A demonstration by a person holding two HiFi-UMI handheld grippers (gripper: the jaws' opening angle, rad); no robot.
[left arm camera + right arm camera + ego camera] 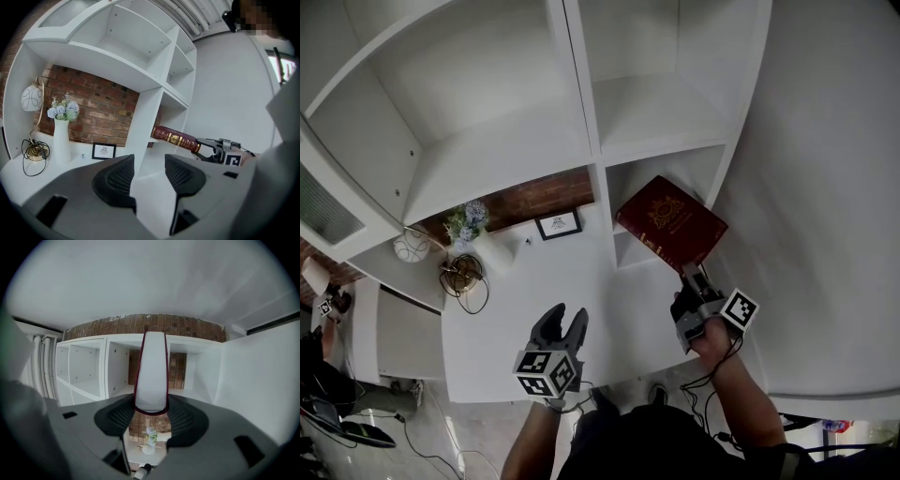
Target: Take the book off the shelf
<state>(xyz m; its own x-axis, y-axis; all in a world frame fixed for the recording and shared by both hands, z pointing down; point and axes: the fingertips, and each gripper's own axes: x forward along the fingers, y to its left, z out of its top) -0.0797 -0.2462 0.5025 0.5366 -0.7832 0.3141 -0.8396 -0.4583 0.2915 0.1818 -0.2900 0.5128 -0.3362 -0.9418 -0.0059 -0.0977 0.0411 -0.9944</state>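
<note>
A dark red book [672, 221] with gold print on its cover is held out in front of the white shelf unit [581, 103], near its lower right compartment. My right gripper [691, 279] is shut on the book's near edge. In the right gripper view the book's white page edge [151, 373] stands up between the two pads. From the left gripper view I see the book's gilded spine [174, 137] with the right gripper [206, 146] at its end. My left gripper [562, 327] is open and empty, over the white counter [534, 309]; its jaws [149, 176] frame the shelf's upright.
On the counter to the left stand a white vase of pale blue flowers [61, 136], a small framed picture [103, 150], a round white lamp [32, 98] and a coiled black cable [33, 152]. A red brick wall [93, 112] backs the lower niche. A white wall [825, 187] closes the right side.
</note>
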